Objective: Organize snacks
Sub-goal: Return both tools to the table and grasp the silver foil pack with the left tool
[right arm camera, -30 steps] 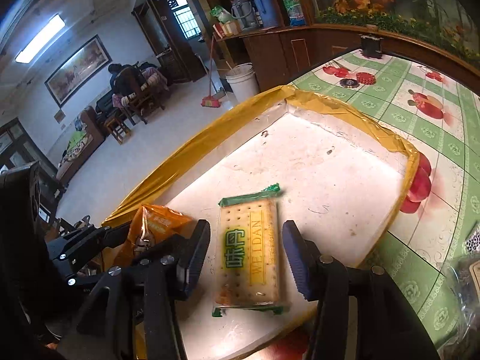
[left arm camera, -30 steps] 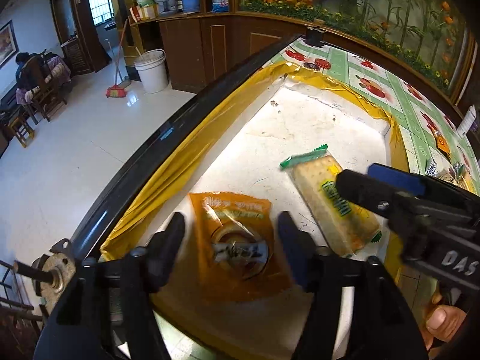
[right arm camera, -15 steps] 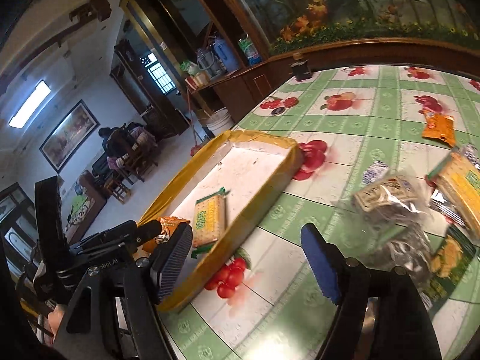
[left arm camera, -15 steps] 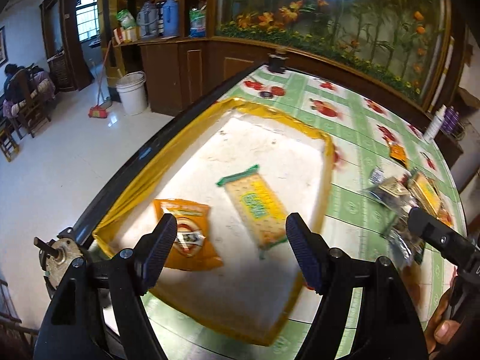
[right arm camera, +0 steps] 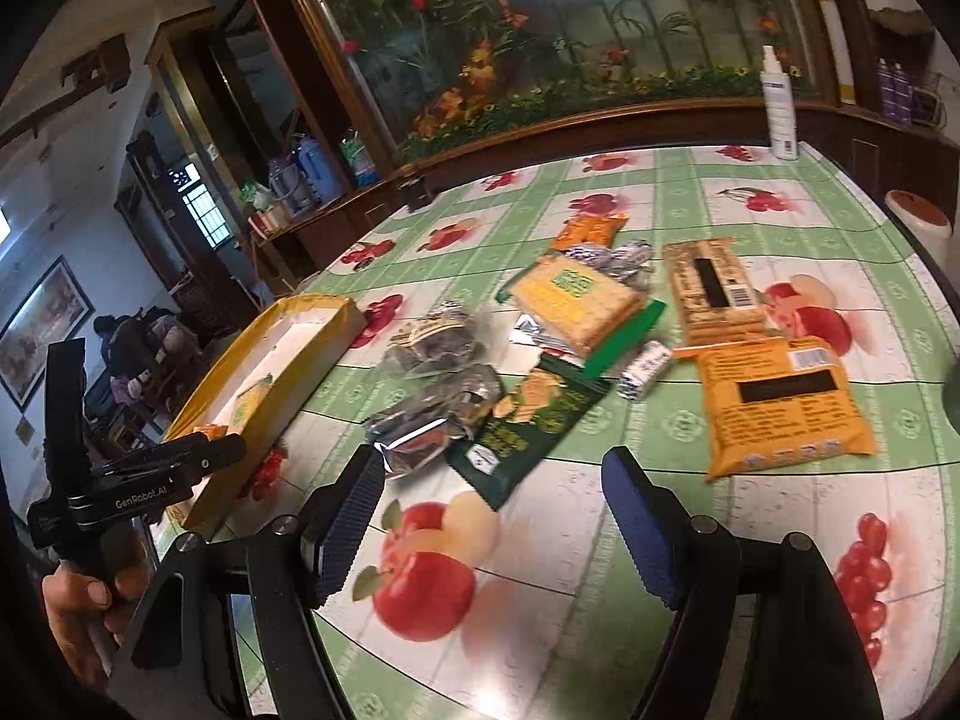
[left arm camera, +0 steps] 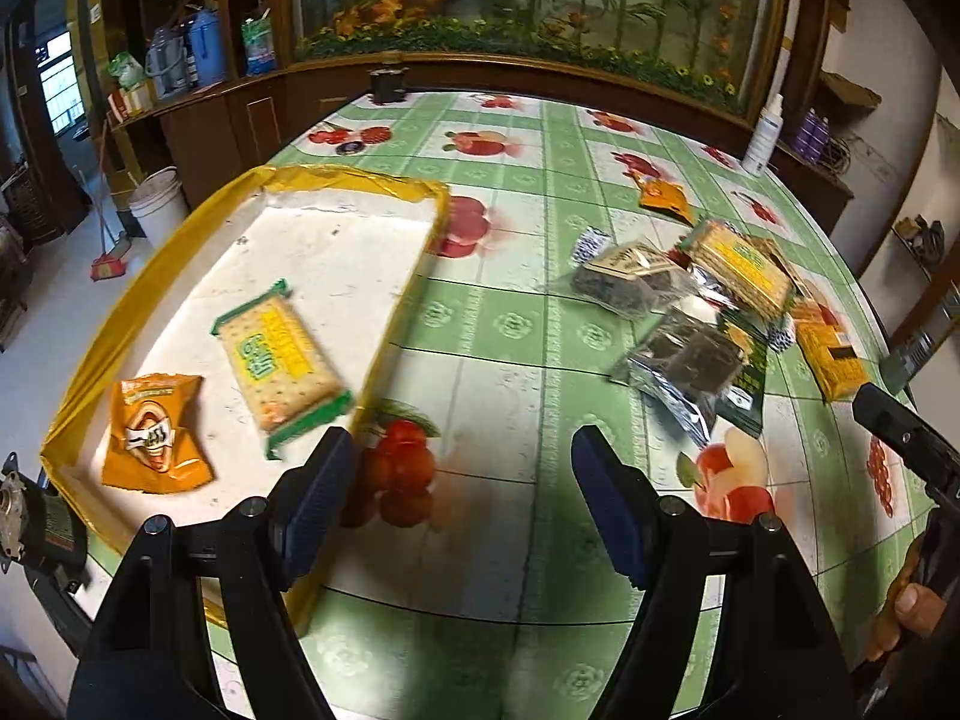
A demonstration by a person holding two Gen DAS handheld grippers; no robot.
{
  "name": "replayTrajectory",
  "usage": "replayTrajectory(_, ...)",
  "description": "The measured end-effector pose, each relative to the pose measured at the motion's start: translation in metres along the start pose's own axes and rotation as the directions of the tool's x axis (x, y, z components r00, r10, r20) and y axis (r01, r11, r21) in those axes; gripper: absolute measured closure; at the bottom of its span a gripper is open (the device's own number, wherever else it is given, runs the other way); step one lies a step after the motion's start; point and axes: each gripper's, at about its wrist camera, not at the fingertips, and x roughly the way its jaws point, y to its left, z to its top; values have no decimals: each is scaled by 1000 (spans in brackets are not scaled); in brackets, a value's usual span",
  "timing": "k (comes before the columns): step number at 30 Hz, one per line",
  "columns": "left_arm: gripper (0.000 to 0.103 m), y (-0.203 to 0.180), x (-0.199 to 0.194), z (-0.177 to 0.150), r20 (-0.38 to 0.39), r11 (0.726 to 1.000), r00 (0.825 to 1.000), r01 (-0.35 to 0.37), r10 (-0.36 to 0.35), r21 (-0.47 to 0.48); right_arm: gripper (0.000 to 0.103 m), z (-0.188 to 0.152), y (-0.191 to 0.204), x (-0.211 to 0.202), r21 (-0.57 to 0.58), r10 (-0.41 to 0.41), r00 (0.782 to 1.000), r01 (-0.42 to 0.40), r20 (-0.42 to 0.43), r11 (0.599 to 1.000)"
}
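Both grippers drew back from the yellow-edged tray (left arm camera: 384, 324). The left gripper (left arm camera: 459, 501), which had hung over the orange snack bag (left arm camera: 153, 432), swung right until its empty jaws stood above the bare tablecloth (left arm camera: 510, 372) near the tray's right wall. The right gripper (right arm camera: 492, 519) left the cracker pack (left arm camera: 279, 363) in the tray, its jaws widened, and came over the loose snack pile (right arm camera: 540, 354) farther right.

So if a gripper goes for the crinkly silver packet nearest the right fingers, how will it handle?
The silver packet looks glossy, so probably slippery. Its wrinkled film suggests it will flex and crush rather than stay stiff. It lies flat, unlikely to roll.
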Motion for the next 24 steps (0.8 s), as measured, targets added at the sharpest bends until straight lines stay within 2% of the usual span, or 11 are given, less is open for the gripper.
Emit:
replayTrajectory(8,28,-52,6,-3,-34,985,994,110,-107,135,25,-9,-41,-15,63,-73,997,73,2,995)
replayTrajectory(13,28,-70,4,-1,-26,980,994,105,-102,167,25,-13,-52,-21,79,-101,995,100,5,992)
replayTrajectory(24,28,-84,4,3,8,979,998,63,-66,196,25,-13,-54,-24,58,-144,990,144,6,988)
